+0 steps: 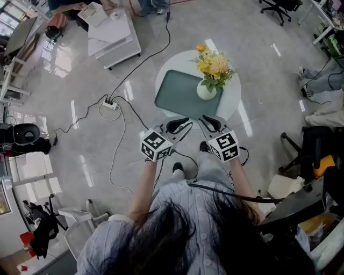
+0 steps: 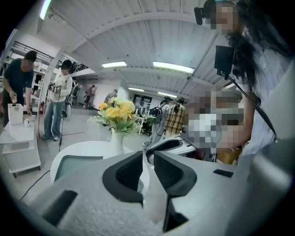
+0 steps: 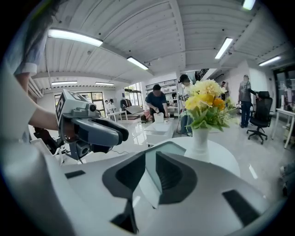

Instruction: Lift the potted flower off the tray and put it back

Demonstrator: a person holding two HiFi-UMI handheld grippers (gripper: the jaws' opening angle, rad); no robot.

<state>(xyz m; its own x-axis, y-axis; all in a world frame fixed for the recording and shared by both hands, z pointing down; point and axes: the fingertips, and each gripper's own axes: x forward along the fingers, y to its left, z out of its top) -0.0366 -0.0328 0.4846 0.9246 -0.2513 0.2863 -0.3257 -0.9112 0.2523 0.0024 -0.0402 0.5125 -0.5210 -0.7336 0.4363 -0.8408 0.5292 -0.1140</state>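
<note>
The potted flower, a white vase [image 1: 206, 90] with yellow blooms [image 1: 214, 65], stands on the right part of a grey-green tray [image 1: 180, 94] on a round white table [image 1: 232, 96]. Both grippers hover side by side just off the table's near edge, well short of the vase. My left gripper [image 1: 183, 128] has its jaws together with nothing between them, and so does my right gripper [image 1: 209, 124]. The left gripper view shows the left gripper [image 2: 148, 156], with the vase [image 2: 117, 140] far ahead. In the right gripper view the right gripper [image 3: 151, 159] points at the tray [image 3: 168, 150], the vase [image 3: 200, 138] to its right.
A power strip [image 1: 110, 104] with cables lies on the floor left of the table. A low white cart [image 1: 115, 35] stands at the back left, and office chairs [image 1: 279, 8] at the back right. A black chair [image 1: 314, 147] is close on the right. Several people stand in the background.
</note>
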